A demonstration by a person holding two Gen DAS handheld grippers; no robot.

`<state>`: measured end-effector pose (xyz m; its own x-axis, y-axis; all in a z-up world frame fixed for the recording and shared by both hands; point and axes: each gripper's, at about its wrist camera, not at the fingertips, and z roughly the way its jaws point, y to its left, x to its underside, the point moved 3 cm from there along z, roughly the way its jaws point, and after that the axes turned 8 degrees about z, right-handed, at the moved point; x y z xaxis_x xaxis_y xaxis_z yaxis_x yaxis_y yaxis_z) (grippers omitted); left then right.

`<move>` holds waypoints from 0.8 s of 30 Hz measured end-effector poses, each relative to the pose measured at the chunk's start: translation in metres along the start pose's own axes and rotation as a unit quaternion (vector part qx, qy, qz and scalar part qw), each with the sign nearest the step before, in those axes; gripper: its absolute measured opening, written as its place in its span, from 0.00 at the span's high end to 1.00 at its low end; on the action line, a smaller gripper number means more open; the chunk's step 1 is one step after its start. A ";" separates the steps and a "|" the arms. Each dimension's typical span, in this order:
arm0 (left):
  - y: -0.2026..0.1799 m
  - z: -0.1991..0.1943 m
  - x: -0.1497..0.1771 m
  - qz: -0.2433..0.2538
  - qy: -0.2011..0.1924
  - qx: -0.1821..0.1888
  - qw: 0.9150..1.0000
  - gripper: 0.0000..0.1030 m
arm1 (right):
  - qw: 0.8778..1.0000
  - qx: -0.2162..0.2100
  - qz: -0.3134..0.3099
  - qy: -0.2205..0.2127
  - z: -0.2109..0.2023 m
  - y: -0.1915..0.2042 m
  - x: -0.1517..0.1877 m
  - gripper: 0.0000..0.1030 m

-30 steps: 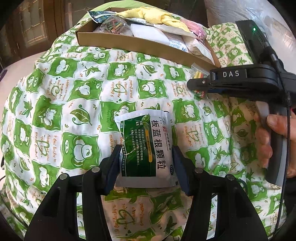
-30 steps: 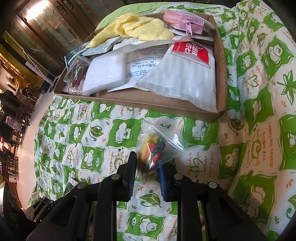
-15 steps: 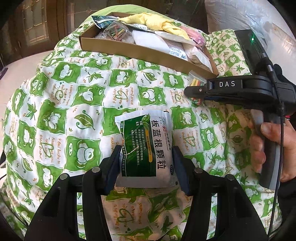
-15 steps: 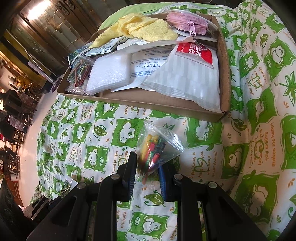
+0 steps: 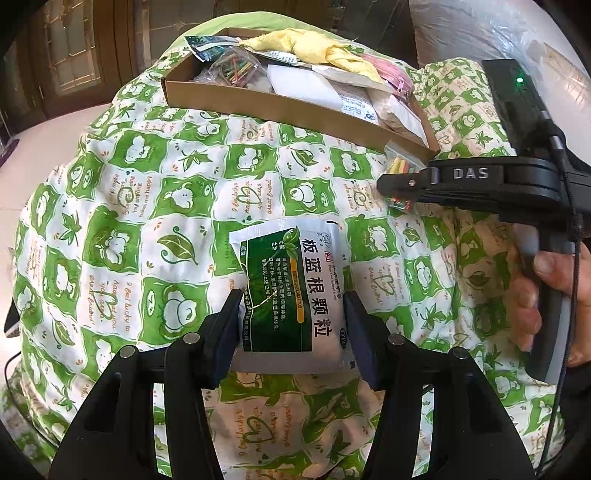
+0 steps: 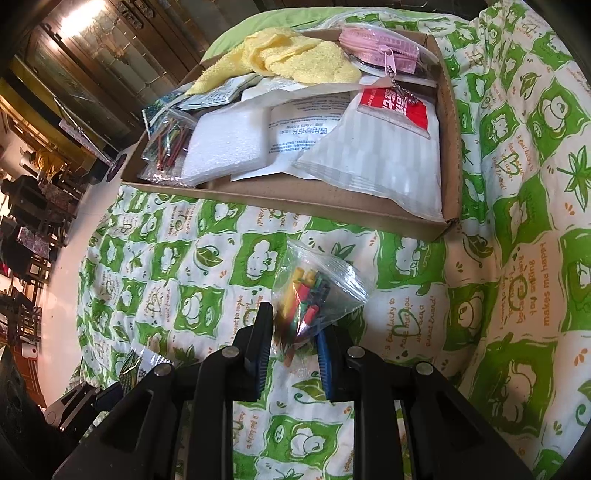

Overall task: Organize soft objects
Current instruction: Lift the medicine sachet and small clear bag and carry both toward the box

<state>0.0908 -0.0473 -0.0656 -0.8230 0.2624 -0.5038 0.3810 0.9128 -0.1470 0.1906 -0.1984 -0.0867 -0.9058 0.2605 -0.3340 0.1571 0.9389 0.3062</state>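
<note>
My left gripper (image 5: 291, 317) is shut on a green and white medicine sachet (image 5: 291, 284), held above the green patterned quilt (image 5: 147, 206). My right gripper (image 6: 293, 332) is shut on a clear zip bag of coloured pieces (image 6: 314, 291), just in front of the cardboard box (image 6: 295, 201). The right gripper also shows in the left wrist view (image 5: 402, 184), near the box's right corner (image 5: 428, 147). The box holds a yellow cloth (image 6: 295, 59), a pink zip pouch (image 6: 380, 51), white packets (image 6: 376, 162) and a bag of coloured sticks (image 6: 170, 144).
The quilt covers a rounded mound that drops off at the left toward a pale floor (image 6: 62, 295). Dark wooden furniture (image 6: 74, 74) stands beyond. A clear plastic sheet (image 5: 480, 33) lies at the back right. A hand (image 5: 535, 291) holds the right gripper's handle.
Both grippers have lifted a little and drawn back, keeping their loads. The box now appears farther and more of the quilt shows.
</note>
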 end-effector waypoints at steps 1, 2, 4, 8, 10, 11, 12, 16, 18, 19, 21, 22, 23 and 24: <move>0.000 -0.001 -0.001 0.000 -0.001 -0.001 1.000 0.48 | 1.000 -0.003 0.000 -0.002 -0.003 0.000 0.000 0.79; 0.001 -0.001 -0.001 0.001 -0.001 -0.001 1.000 0.48 | 1.000 -0.006 0.001 -0.005 -0.005 0.000 0.001 0.79; 0.002 -0.002 -0.004 0.001 -0.003 -0.003 1.000 0.48 | 1.000 -0.014 0.002 -0.013 -0.012 0.000 0.001 0.79; 0.005 -0.006 -0.011 0.002 -0.009 -0.006 1.000 0.48 | 0.999 -0.028 0.004 -0.027 -0.022 -0.001 -0.001 0.79; 0.008 -0.009 -0.016 0.002 -0.013 -0.005 1.000 0.48 | 0.999 -0.031 0.004 -0.029 -0.024 -0.001 -0.002 0.79; 0.008 -0.009 -0.019 0.002 -0.014 -0.005 1.000 0.47 | 0.999 -0.031 0.004 -0.029 -0.024 -0.001 -0.002 0.79; 0.009 -0.010 -0.022 0.002 -0.016 -0.004 1.000 0.48 | 0.999 -0.031 0.003 -0.028 -0.024 0.000 -0.003 0.79; 0.010 -0.014 -0.030 0.008 -0.020 -0.008 1.000 0.48 | 0.999 -0.031 0.003 -0.027 -0.023 -0.001 -0.002 0.79; 0.011 -0.016 -0.033 0.011 -0.022 -0.011 1.000 0.48 | 0.999 -0.030 0.003 -0.028 -0.024 -0.002 -0.002 0.79; 0.011 -0.017 -0.035 0.013 -0.023 -0.012 1.000 0.48 | 0.999 -0.030 0.002 -0.028 -0.022 0.000 -0.002 0.79; 0.012 -0.019 -0.038 0.016 -0.025 -0.014 0.999 0.48 | 0.999 -0.028 0.000 -0.029 -0.022 0.001 -0.002 0.79; 0.012 -0.019 -0.040 0.019 -0.026 -0.016 0.999 0.48 | 0.999 -0.027 -0.001 -0.030 -0.023 0.001 -0.001 0.79; 0.012 -0.020 -0.041 0.020 -0.026 -0.017 0.999 0.47 | 0.999 -0.027 -0.002 -0.031 -0.023 0.001 -0.002 0.79; 0.012 -0.020 -0.041 0.022 -0.027 -0.018 0.999 0.47 | 0.999 -0.026 -0.002 -0.031 -0.023 0.001 -0.002 0.79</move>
<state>0.1208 -0.0410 -0.0291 -0.7815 0.2855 -0.5547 0.3994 0.9120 -0.0933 0.1833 -0.2034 -0.0655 -0.8798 0.2711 -0.3904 0.1302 0.9274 0.3505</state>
